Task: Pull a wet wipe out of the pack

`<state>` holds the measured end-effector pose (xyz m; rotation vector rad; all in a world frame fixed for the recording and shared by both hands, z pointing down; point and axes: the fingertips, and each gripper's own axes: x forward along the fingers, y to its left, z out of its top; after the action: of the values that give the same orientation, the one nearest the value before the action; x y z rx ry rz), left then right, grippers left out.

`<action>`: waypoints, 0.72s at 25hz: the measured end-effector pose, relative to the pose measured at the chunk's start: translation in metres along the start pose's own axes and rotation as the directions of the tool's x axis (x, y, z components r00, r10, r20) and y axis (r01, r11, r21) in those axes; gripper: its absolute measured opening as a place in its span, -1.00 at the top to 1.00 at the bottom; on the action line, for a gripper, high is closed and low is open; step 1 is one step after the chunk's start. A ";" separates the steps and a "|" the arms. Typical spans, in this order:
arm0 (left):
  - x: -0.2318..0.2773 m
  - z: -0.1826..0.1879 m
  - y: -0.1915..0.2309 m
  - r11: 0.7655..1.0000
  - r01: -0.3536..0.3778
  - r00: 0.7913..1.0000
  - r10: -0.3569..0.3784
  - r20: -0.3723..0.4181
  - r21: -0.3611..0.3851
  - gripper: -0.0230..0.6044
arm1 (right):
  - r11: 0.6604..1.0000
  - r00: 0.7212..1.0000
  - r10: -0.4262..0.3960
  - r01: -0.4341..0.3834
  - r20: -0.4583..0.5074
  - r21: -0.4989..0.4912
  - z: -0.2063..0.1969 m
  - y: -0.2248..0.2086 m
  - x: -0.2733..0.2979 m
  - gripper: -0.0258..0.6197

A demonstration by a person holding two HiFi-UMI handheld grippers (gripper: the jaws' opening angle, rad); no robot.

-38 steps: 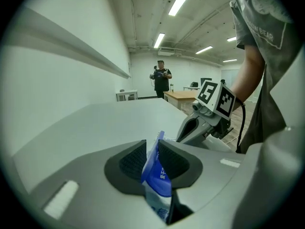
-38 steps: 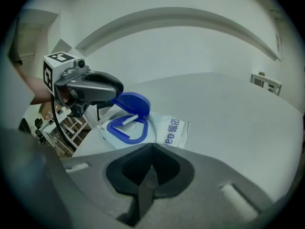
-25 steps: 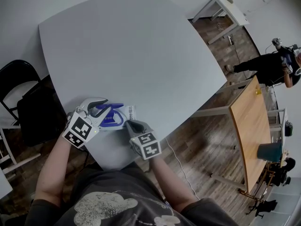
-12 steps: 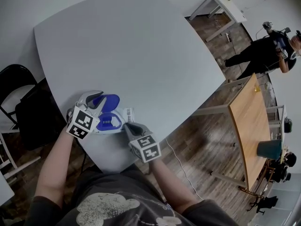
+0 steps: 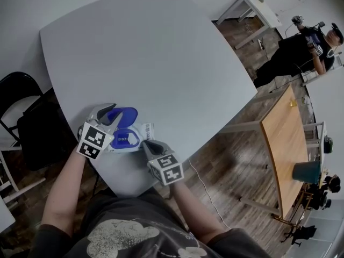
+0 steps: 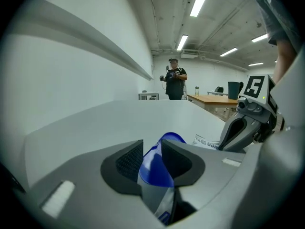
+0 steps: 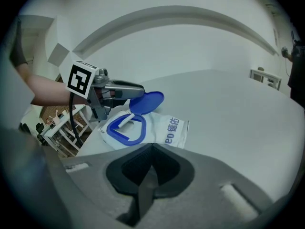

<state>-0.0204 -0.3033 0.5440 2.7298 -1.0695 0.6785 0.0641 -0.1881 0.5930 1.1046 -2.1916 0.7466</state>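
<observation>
The white wet-wipe pack (image 5: pixel 141 134) (image 7: pixel 167 130) lies near the front edge of the grey table (image 5: pixel 150 47). Its blue lid (image 5: pixel 122 115) (image 7: pixel 147 101) stands flipped open, and a white wipe tab (image 7: pixel 121 120) shows inside the blue oval rim. My left gripper (image 5: pixel 113 117) (image 6: pixel 152 151) has the lid (image 6: pixel 155 168) between its jaws, which are opening and stand a little apart. My right gripper (image 5: pixel 151 144) (image 7: pixel 151 151) is shut with nothing in it, its tips at the pack's near right end. Whether they touch the pack I cannot tell.
A black chair (image 5: pixel 21 106) stands just left of the table. A wooden table (image 5: pixel 285 138) and a white side table (image 5: pixel 252 4) stand to the right, with a person (image 5: pixel 301 47) in black beyond them. The table's front edge runs just below the pack.
My left gripper has swung the blue lid up and back, so it now stands open away from the pack. The right gripper has stayed put. The person at the far right has moved.
</observation>
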 end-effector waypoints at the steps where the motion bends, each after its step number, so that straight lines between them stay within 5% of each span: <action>1: -0.003 0.000 0.000 1.000 -0.001 1.000 0.001 0.003 -0.004 0.47 | 1.000 1.000 -0.001 0.001 0.000 0.001 0.000 0.000 0.000 0.95; 11: -0.053 0.007 -0.023 0.998 -0.031 0.997 0.035 0.067 -0.053 0.25 | 1.000 1.000 -0.024 0.024 0.011 -0.014 -0.004 -0.004 0.005 0.95; 18: -0.059 -0.016 -0.085 0.999 0.022 1.000 -0.022 -0.014 -0.038 -0.07 | 0.999 0.999 -0.030 0.031 0.027 -0.015 0.000 -0.002 0.006 0.95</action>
<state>-0.0075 -0.1997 0.5351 2.6968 -1.0370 0.6665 0.0628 -0.1922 0.5980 1.1440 -2.1942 0.7047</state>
